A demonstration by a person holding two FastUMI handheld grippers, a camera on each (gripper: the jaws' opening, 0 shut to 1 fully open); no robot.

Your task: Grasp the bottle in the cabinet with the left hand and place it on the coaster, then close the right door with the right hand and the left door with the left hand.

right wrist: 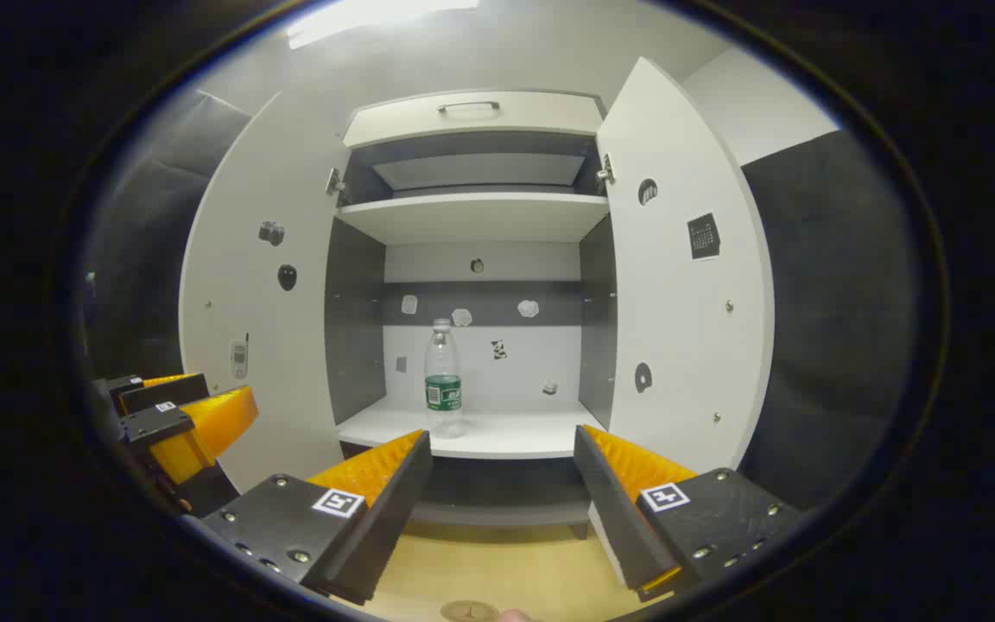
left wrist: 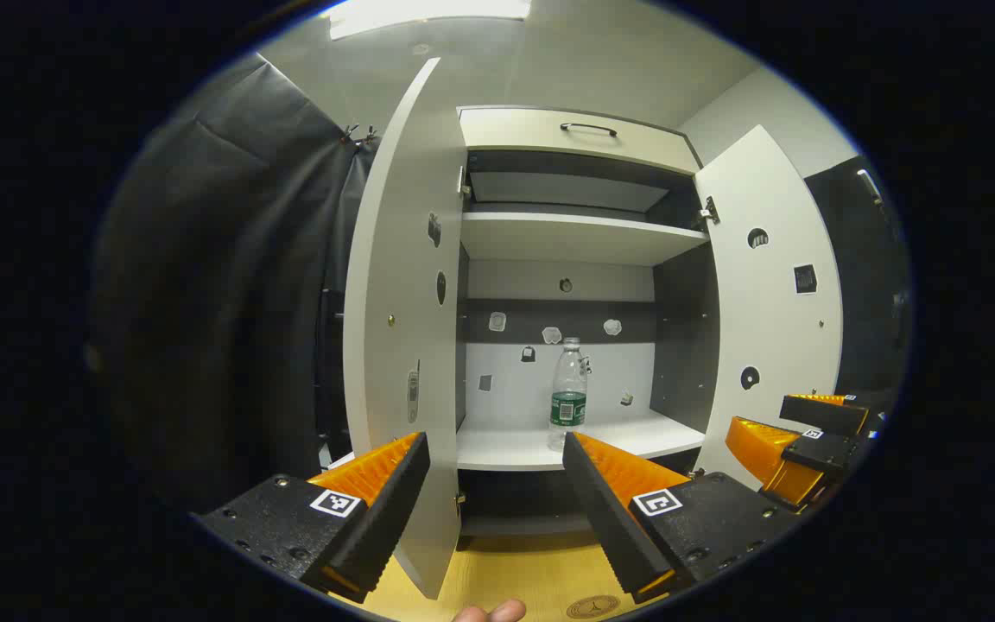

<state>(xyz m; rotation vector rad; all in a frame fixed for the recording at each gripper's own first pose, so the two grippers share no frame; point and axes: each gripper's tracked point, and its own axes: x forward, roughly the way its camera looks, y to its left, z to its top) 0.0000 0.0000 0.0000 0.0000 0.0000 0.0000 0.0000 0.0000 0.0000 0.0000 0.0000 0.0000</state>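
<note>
Both views look forward along their own fingers into the open cabinet (left wrist: 567, 259) (right wrist: 476, 216) from a little way back, side by side, sharing its shelves and both doors.

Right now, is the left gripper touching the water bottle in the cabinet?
Apart. The left gripper view shows the left gripper open, short of the shelf where the water bottle stands upright.

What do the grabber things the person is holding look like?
Each is a chunky two-part tool. The left gripper has wedge-shaped jaws with ribbed inner faces, dark blocks dotted with screws, and a small square black-and-white marker on each. The right gripper looks just the same. A fingertip peeks in below.
</note>
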